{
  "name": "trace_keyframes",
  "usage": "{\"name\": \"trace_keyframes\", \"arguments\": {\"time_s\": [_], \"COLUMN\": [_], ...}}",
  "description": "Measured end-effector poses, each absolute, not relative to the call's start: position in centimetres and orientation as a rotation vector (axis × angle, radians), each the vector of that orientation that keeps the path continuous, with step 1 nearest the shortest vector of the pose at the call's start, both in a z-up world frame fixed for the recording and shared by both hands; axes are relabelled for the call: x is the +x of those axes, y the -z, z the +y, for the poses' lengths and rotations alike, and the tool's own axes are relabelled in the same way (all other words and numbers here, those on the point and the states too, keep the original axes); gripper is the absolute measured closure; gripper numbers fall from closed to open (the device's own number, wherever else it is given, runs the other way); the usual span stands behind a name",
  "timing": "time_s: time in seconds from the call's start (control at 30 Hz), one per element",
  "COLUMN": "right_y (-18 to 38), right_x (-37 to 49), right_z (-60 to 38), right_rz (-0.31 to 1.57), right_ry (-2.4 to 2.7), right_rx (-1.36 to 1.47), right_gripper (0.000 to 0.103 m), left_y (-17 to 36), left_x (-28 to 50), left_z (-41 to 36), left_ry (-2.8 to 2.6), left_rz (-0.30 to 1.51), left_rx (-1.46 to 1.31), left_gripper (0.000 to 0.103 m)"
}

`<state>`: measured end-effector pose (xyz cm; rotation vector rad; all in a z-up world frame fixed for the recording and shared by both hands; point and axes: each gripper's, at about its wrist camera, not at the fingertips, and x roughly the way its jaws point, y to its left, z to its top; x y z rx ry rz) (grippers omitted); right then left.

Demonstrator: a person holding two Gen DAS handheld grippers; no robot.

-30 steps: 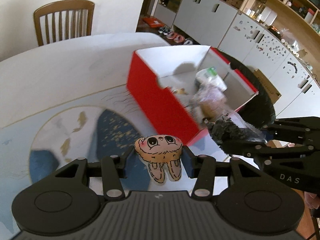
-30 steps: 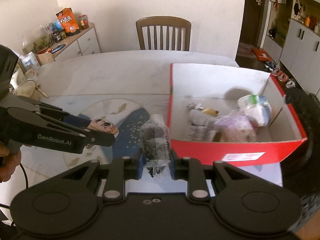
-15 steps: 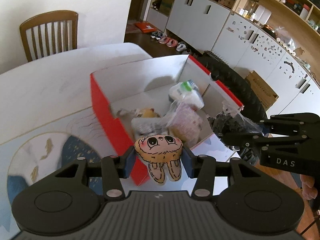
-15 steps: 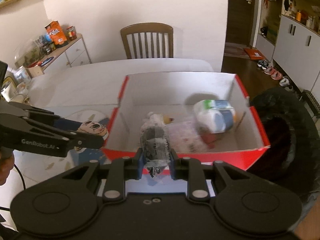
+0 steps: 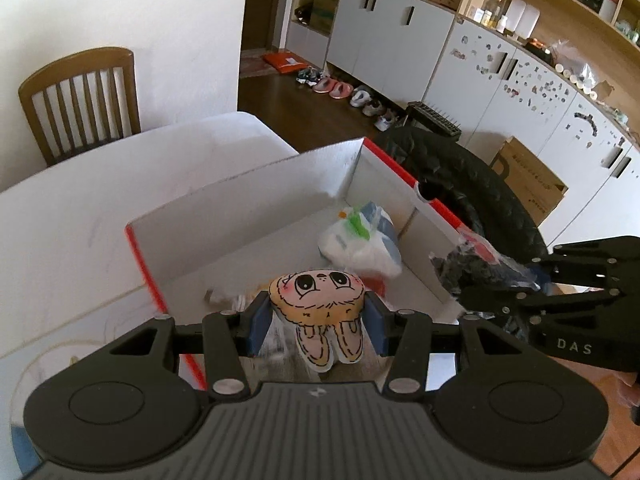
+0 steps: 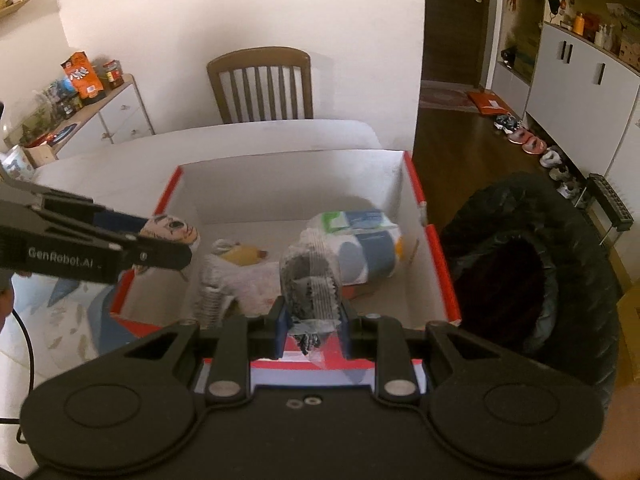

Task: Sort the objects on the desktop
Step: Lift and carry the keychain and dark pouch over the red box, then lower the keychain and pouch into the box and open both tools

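My left gripper [image 5: 316, 320] is shut on a small cartoon-face plush toy [image 5: 318, 300], held above the near left part of the red box [image 5: 436, 208]. In the right wrist view the same toy [image 6: 172, 232] hangs over the box's left wall. My right gripper [image 6: 312, 332] is shut on a clear packet of dark bits [image 6: 310, 280], over the box's near wall [image 6: 352, 364]; the packet [image 5: 468, 268] also shows at the right of the left wrist view. Inside the box lie a white and blue tissue pack [image 6: 360, 240] and several wrapped items [image 6: 236, 268].
The box stands on a white table [image 6: 260, 136] with a blue patterned mat [image 6: 72, 320] at its left. A wooden chair [image 6: 260, 84] is behind the table. A black padded seat [image 6: 532, 272] sits right of the box. Cupboards and shoes line the far wall.
Both grippers have moved from over the mat to above the red box, each still holding its item. The box now fills the middle of both views.
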<state>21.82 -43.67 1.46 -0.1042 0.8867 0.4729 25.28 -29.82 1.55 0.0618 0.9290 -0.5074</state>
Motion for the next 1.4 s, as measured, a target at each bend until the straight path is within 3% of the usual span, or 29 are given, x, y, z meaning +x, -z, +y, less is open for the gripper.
{"name": "trace_keyframes", "arguments": {"time_s": [0.93,1.4], "right_y": [4.4,4.2], "right_x": [28.4,28.0], "right_z": [-43.6,-43.8], "right_rz": [1.056,1.029], "right_ry": [-0.457,-0.465], "right_rx": [-0.185,-0.173], "right_gripper": [0.084,0.069], "left_y": [6.7,8.4], "left_x": [35.6,36.4], "left_z": [-34.9,-34.5], "left_ry": [0.427,0.413], "left_rz": [1.129,1.191], "left_rx": [0.254,0.225], "left_gripper": [0.055,0.053]}}
